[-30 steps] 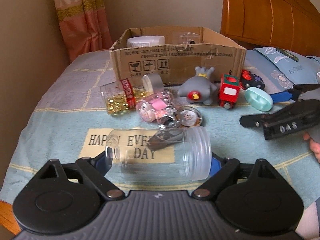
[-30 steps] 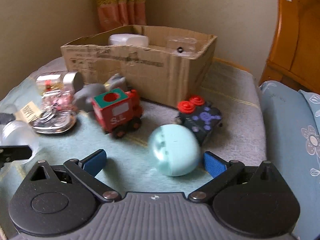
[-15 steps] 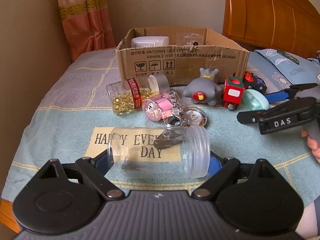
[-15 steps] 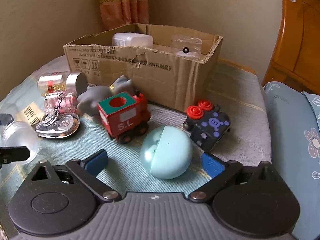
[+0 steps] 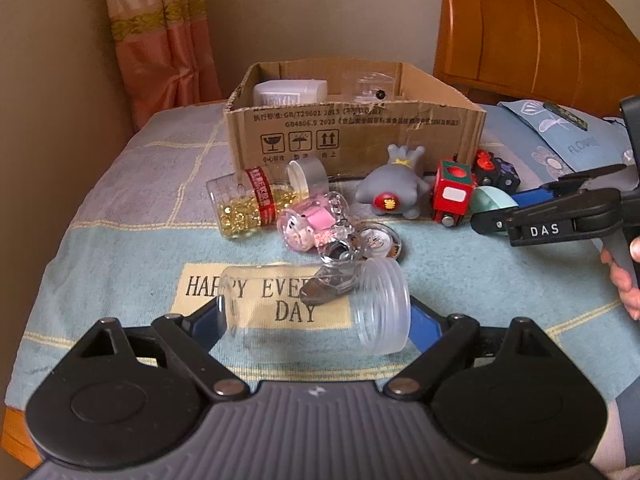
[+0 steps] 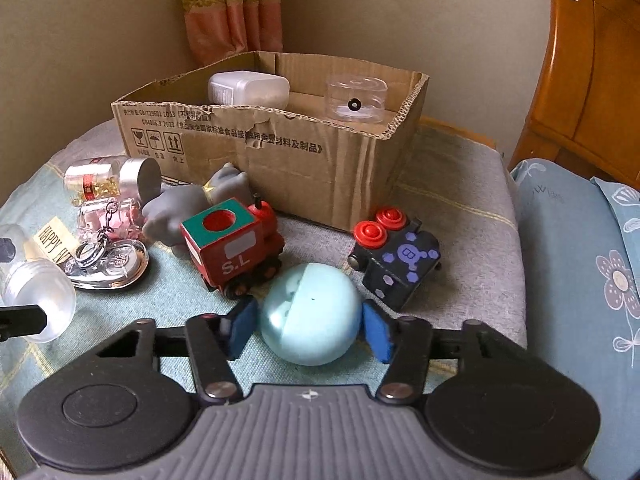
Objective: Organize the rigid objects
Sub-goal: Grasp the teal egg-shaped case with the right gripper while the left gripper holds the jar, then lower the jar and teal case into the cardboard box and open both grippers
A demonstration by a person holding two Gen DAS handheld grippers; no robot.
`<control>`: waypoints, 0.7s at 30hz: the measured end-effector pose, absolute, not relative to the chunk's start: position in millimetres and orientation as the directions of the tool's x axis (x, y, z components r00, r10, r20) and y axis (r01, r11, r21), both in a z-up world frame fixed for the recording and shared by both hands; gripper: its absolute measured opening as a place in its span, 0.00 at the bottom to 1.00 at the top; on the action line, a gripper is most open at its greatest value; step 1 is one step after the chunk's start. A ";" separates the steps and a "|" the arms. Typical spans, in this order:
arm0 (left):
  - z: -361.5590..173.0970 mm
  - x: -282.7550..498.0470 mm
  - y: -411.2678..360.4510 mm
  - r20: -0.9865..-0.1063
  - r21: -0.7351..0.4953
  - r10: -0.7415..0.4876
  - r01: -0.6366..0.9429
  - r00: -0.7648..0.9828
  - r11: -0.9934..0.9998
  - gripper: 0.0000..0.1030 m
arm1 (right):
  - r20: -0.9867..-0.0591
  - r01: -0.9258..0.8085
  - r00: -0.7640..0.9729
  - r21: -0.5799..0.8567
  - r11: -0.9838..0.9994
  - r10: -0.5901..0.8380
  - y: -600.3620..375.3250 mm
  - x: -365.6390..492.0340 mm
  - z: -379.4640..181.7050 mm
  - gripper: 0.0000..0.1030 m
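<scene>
Woven cloth covered the surface (image 5: 120, 248). My left tongs (image 5: 316, 316) clamped a clear ribbed-neck jar (image 5: 312, 304); my right tongs (image 6: 310, 326) pinched a smooth teal ball (image 6: 312, 312).

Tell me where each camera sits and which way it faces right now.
Left wrist: on the left tongs, facing the brown cardboard box; its blue pads flank the clear plastic jar lying sideways; the right tongs and a hand enter at right.
Right wrist: on the right tongs, facing the same box from further right; its pads close beside the pale-blue egg-shaped ball.
Shared: box, jar, ball, red wooden toy train.
</scene>
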State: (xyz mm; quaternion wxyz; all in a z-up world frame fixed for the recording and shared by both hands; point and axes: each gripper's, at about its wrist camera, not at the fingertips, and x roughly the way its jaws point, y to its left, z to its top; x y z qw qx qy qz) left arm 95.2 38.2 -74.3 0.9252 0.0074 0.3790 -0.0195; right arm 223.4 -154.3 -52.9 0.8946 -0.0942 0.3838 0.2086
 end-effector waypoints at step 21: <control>-30.7 110.1 41.1 -0.747 0.071 -0.089 0.212 0.659 0.975 0.87 | -0.745 -0.518 0.570 0.001 0.855 0.346 -172.6 198.1 -19.7 0.57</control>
